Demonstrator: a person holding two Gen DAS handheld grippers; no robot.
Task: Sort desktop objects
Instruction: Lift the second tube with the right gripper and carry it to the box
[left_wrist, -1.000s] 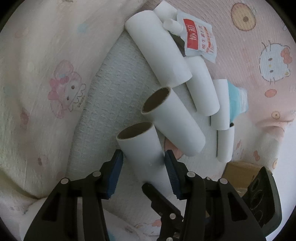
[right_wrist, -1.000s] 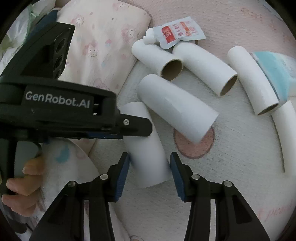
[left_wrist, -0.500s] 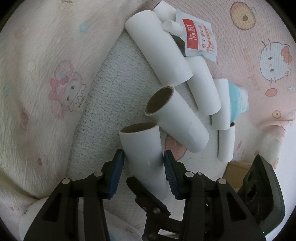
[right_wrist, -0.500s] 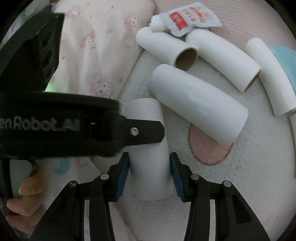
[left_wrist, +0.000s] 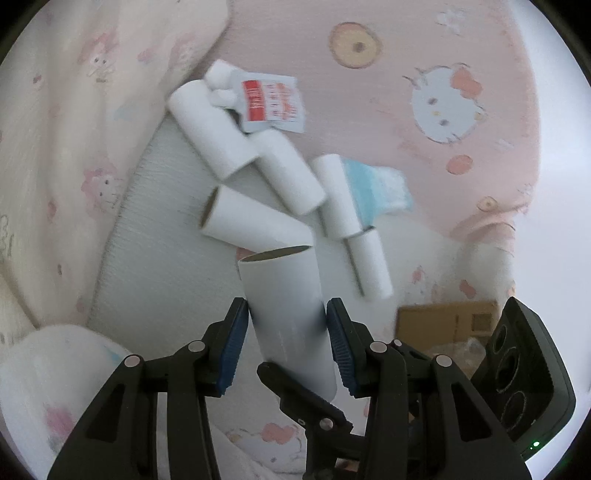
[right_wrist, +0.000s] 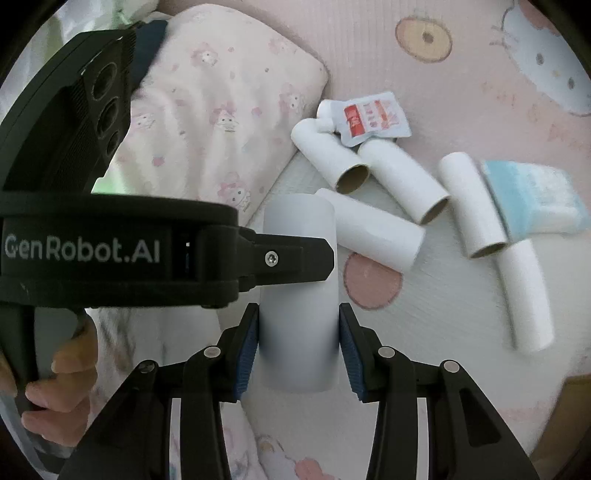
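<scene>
Both grippers hold one white tube (left_wrist: 288, 314) together. It was lying on the white mat (left_wrist: 155, 258) a second ago; now it is lifted, so one thing is on its way to be sorted.

The left gripper (left_wrist: 286, 341) is half open, pressing the tube. At 3 o'clock, the right gripper (right_wrist: 297, 349) has just been closing and squeezes it too. The tube's bottom end is hidden. The other tubes (right_wrist: 373, 232) at 12 o'clock look blurry.

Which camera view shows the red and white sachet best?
The right wrist view: the red and white sachet lies whole and fairly sharp there, its spout on a tube. In the left wrist view it is farther off and blurred.
</scene>
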